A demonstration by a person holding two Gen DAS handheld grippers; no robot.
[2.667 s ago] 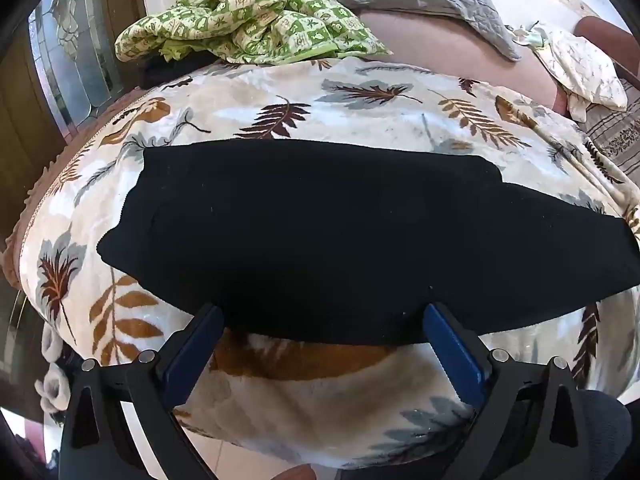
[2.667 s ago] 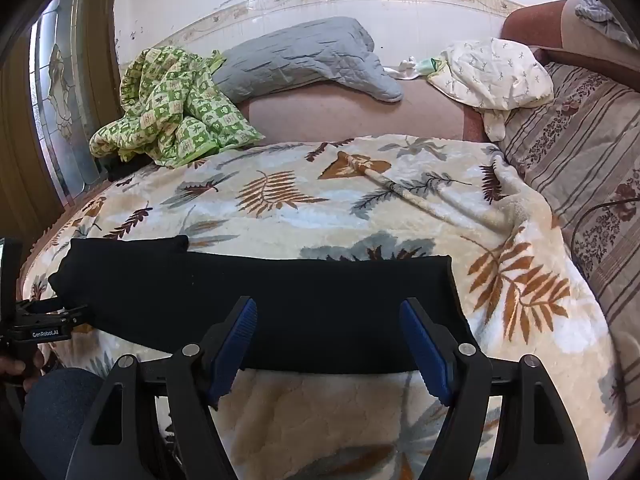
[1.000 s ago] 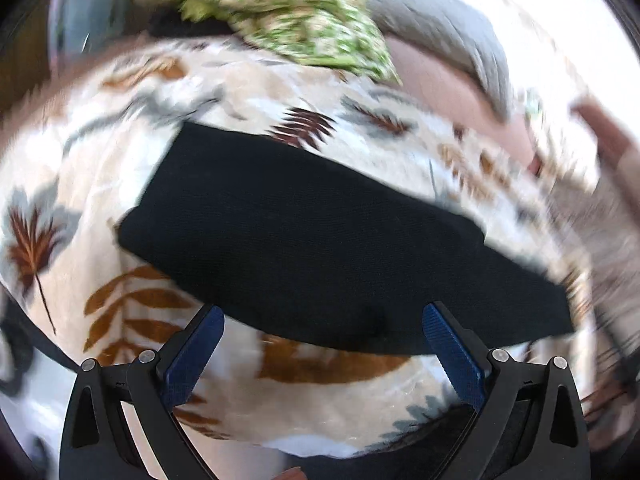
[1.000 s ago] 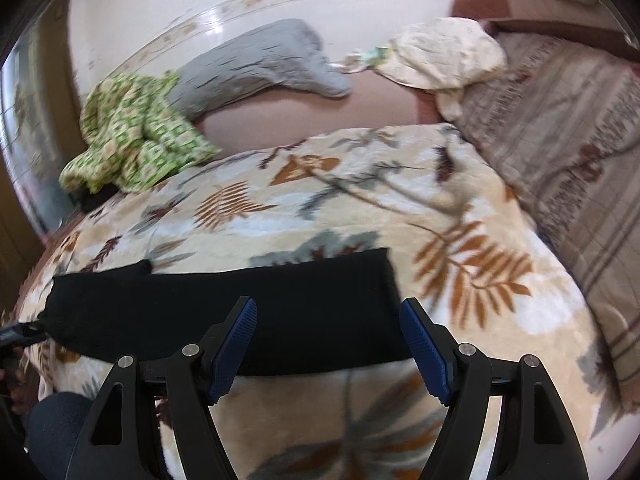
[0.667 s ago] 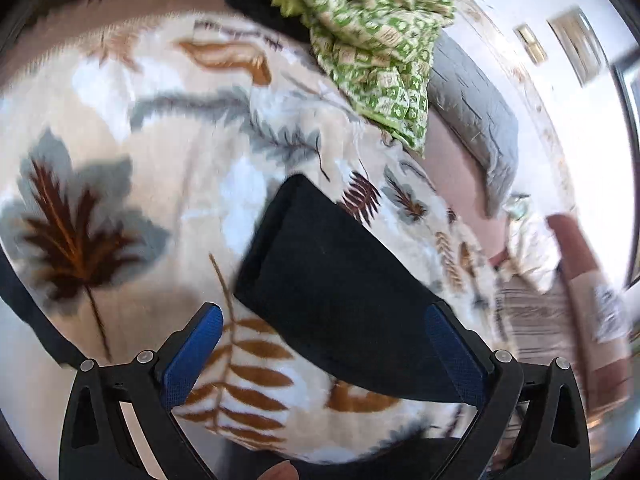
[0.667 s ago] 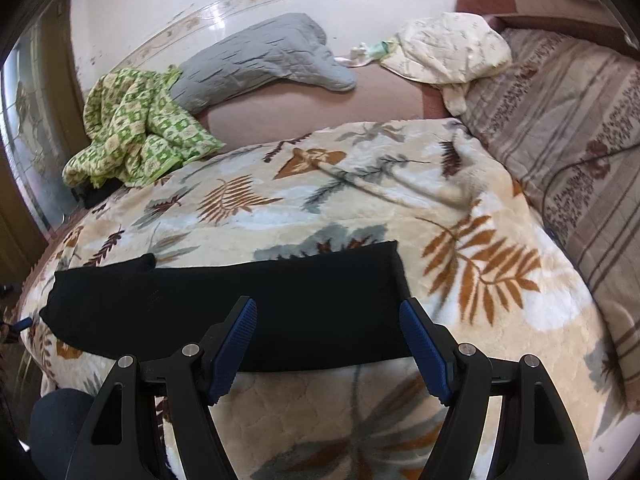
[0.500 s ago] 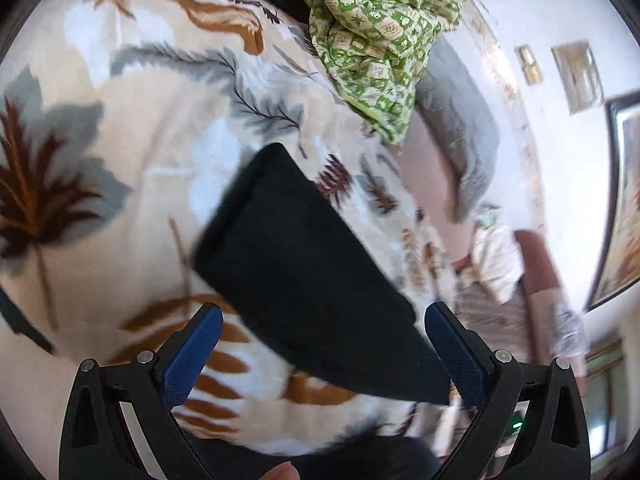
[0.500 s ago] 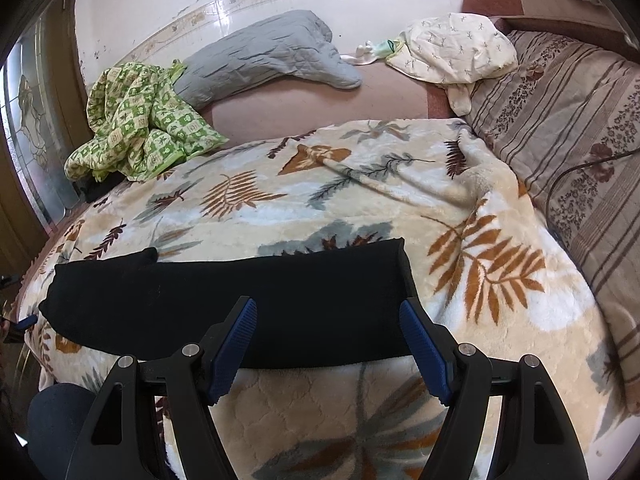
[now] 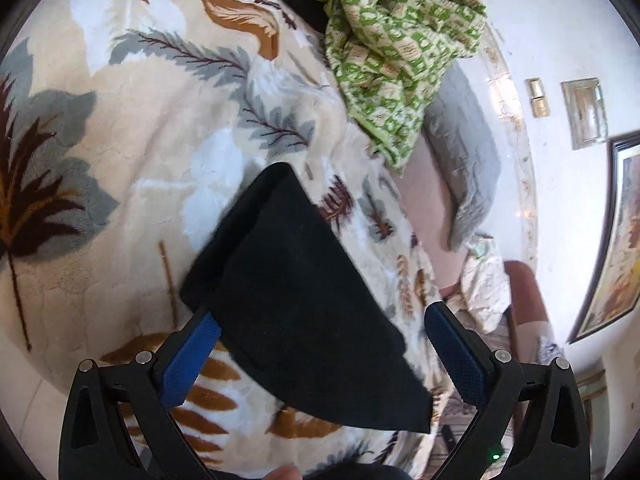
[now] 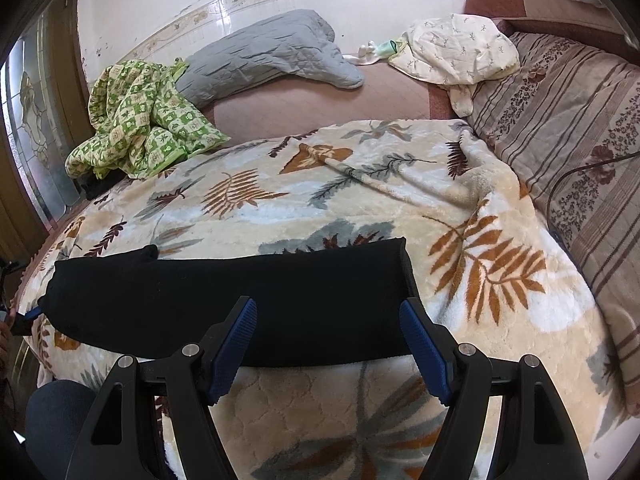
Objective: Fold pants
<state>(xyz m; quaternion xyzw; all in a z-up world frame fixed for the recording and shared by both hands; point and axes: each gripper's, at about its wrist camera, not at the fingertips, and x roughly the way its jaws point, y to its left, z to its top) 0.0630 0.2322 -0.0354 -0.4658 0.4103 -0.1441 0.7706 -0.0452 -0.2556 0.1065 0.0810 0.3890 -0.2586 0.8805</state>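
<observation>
While both tools stand wide and hold nothing, the right gripper [image 10: 328, 344] hangs just over the near edge of the pants [image 10: 240, 300], and the left gripper [image 9: 320, 348] straddles their other end, one blue finger [image 9: 192, 356] tucked at the cloth's corner. The pants lie as a long, narrow black band across the near part of the blanket [image 10: 340, 184], seemingly already folded lengthwise, leg on leg. What looks left is the crosswise fold, one end brought over the other. Farther back sit a green cloth [image 10: 140, 116], a grey pillow [image 10: 272, 52] and a striped cushion [image 10: 568, 128].
</observation>
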